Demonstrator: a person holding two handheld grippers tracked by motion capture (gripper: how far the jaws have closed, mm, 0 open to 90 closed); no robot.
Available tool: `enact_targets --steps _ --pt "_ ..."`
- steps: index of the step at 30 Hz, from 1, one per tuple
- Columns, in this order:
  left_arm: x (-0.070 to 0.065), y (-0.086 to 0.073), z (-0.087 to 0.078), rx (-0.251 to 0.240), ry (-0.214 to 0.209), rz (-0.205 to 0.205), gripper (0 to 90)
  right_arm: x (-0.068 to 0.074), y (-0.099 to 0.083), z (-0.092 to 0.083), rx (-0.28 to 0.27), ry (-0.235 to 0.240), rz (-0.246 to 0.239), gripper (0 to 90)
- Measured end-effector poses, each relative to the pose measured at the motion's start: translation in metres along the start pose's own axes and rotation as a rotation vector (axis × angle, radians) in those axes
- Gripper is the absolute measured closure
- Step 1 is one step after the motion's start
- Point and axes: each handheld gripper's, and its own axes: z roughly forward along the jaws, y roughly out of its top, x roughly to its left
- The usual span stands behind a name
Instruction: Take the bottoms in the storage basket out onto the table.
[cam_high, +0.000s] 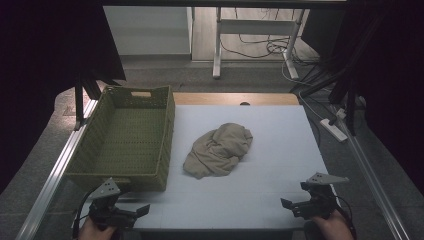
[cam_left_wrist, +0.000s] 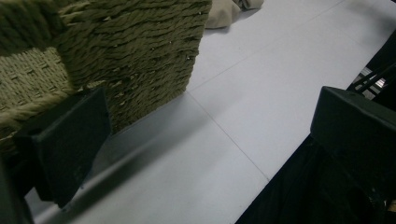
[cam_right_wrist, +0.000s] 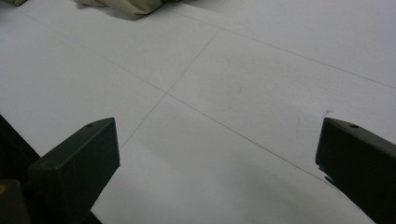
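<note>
Left tool (cam_high: 142, 210) sits at the table's (cam_high: 280, 150) near-left corner, jaws spread wide and empty, just in front of the woven green basket (cam_high: 125, 137), whose corner looms beside its jaw in the left gripper view. Crumpled beige cloth (cam_high: 219, 150) lies mid-table, just right of the basket, apart from both tools. Right tool (cam_high: 287, 205) at the near-right edge, jaws also wide apart, holding nothing, over bare white table surface.
</note>
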Motion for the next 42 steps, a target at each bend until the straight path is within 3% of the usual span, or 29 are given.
enact_targets --steps 42 --pt "0.028 -0.021 -0.027 0.017 0.053 -0.103 0.0 0.0 0.0 -0.001 -0.005 -0.002 0.003 0.1"
